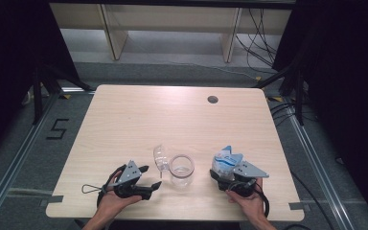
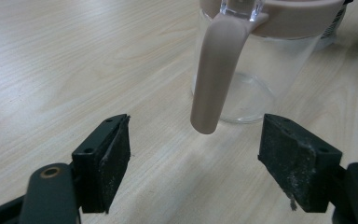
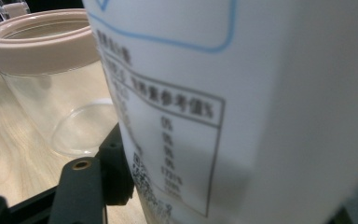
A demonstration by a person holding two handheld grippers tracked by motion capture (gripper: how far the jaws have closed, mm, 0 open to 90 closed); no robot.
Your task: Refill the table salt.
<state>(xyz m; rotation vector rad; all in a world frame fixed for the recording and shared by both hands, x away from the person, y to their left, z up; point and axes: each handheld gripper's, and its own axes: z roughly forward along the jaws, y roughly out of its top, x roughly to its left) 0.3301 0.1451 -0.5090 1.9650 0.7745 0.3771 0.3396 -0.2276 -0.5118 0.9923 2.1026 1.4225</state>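
Fingers point(image 2: 105, 165) of left gripper point(image 2: 196, 168) gaping wide, approaching jug point(image 1: 181, 171) handle point(image 2: 212, 74) at frame centre, right gripper point(image 1: 234, 181) clamping carton point(image 1: 225, 160); misaligned closing risking tipping jug.

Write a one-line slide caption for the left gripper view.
Open left gripper faces the beige handle of a clear pitcher standing on the wooden table.

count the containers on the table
2: a clear jug with its lid open, near the front edge between the grippers, and a white carton to its right, clamped in the right gripper.
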